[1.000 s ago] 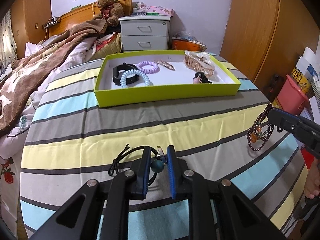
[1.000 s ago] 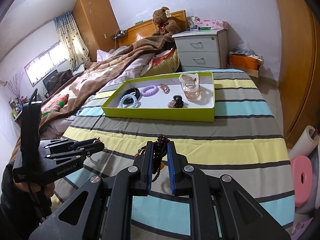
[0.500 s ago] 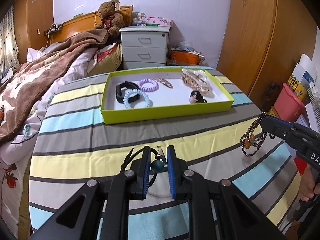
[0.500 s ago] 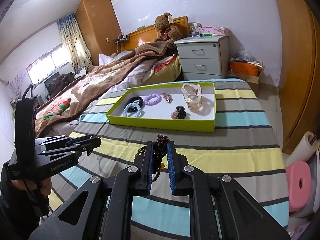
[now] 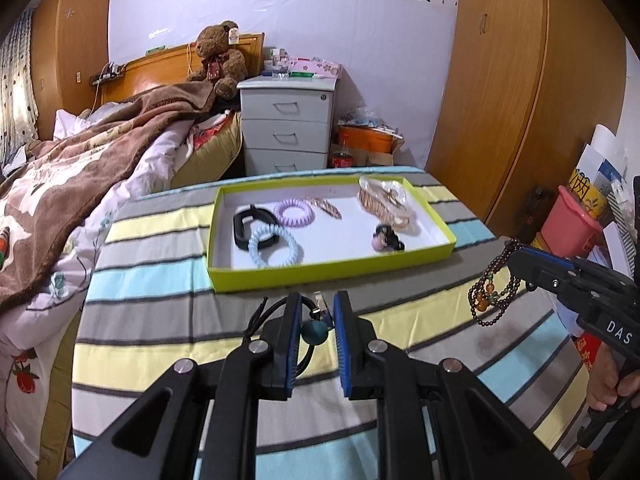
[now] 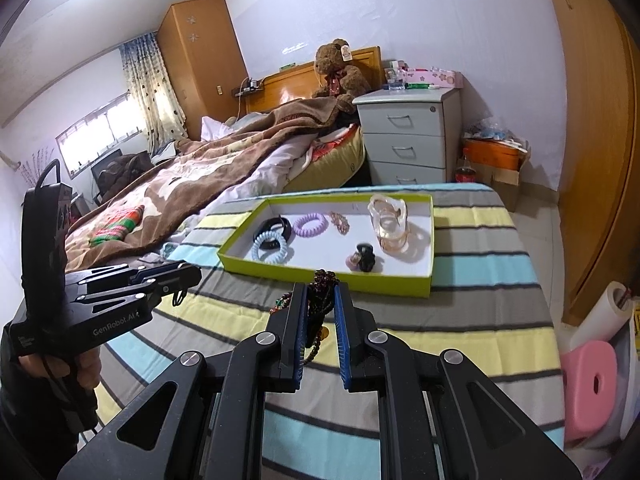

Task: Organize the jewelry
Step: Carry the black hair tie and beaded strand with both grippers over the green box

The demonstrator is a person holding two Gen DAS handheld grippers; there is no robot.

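Note:
A lime-green tray [image 5: 320,272] [image 6: 332,276] sits on the striped table and holds a black band, a light blue coil tie [image 5: 274,246], a purple coil tie [image 5: 294,212], a gold clip, a clear claw clip [image 5: 386,200] and a small black-and-pink piece. My left gripper [image 5: 316,312] is shut on a black cord necklace with a teal bead [image 5: 314,332], held above the table short of the tray. My right gripper [image 6: 320,300] is shut on a dark beaded bracelet [image 6: 320,304], which hangs from it in the left wrist view [image 5: 490,298].
A bed with a brown blanket [image 5: 80,168] lies left of the table. A grey drawer unit [image 5: 288,128] and an orange box [image 5: 368,142] stand behind it. Wooden wardrobes [image 5: 512,80] are to the right, with a pink bucket [image 5: 568,226] and pink stool [image 6: 588,384] on the floor.
Both grippers have risen and pulled back from the tray, each still holding its piece. The tray looks farther off and more of the room shows.

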